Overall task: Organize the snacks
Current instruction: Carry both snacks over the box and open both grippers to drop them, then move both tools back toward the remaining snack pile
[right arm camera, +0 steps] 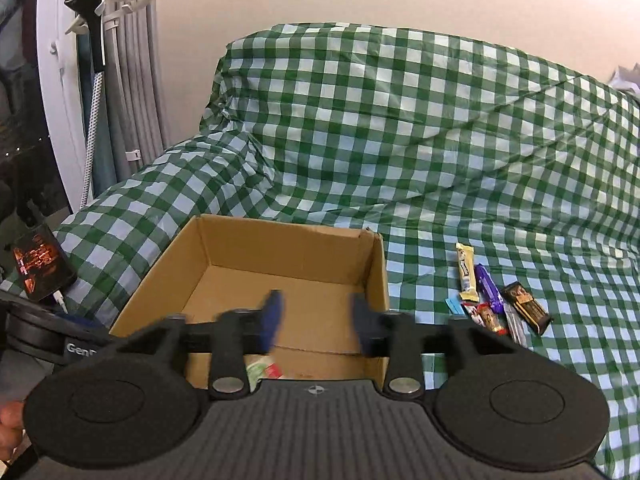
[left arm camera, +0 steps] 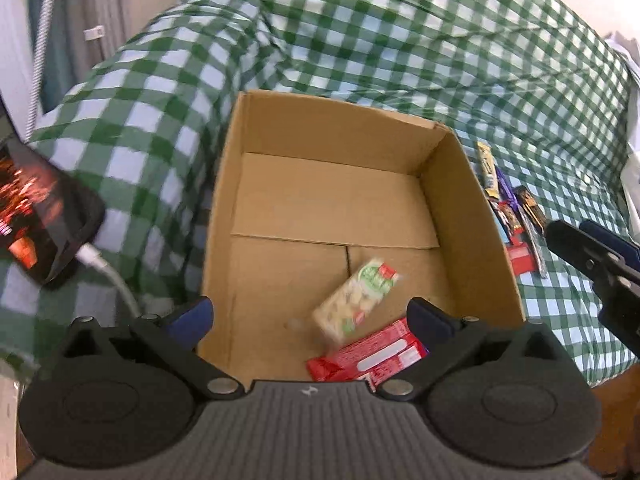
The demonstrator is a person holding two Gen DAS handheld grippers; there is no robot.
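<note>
An open cardboard box [left arm camera: 476, 216] sits on a green checked cloth. In it lie a red snack pack [left arm camera: 368, 358] and a blurred cream-and-green snack pack [left arm camera: 354, 302], tilted. My left gripper [left arm camera: 310, 318] is open and empty above the box's near edge. Several snack bars [left arm camera: 516, 216] lie on the cloth right of the box. My right gripper [right arm camera: 316, 316] is open and empty over the box [right arm camera: 160, 276]; it also shows at the right edge of the left wrist view [left arm camera: 592, 252]. The snack bars [right arm camera: 496, 296] show to its right.
A phone [left arm camera: 36, 216] with a lit screen and a white cable [left arm camera: 108, 272] lies left of the box; it also shows in the right wrist view [right arm camera: 40, 268]. The cloth [right arm camera: 400, 140] rises over a backrest behind. Curtains and a hose [right arm camera: 94, 112] stand at the far left.
</note>
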